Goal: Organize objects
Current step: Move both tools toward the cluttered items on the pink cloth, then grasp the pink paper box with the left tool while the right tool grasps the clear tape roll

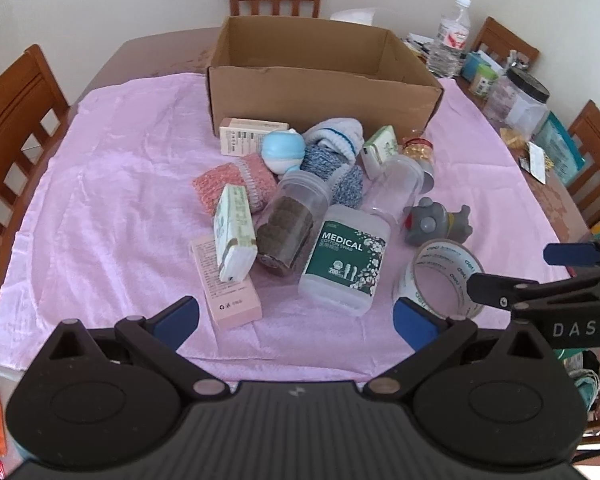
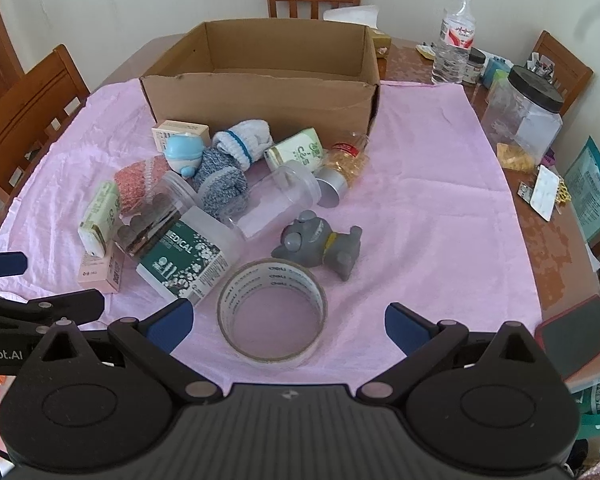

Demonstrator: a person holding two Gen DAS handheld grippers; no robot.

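**Cardboard box: nothing visible inside, sorting not begun**

Cardboard box (image 2: 260, 80) stands beyond both tongs, no contents visible. Loose items lie between: tape roll (image 2: 272, 312) just ahead of right gripper (image 2: 288, 328); cotton swab tub (image 1: 346, 260) ahead of left gripper (image 1: 296, 320); socks, jars, grey toy (image 2: 320, 244) further on. Both tongs gape wide, holding nothing. By my estimate, everything remains to pack.

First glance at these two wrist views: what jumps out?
The open cardboard box at the far side of the pink cloth, with nothing visible inside. In front of it lies a jumble of items: rolled socks, small cartons, clear jars, a cotton swab tub and a grey toy. Nearest, a roll of clear tape lies flat just ahead of the open right gripper.
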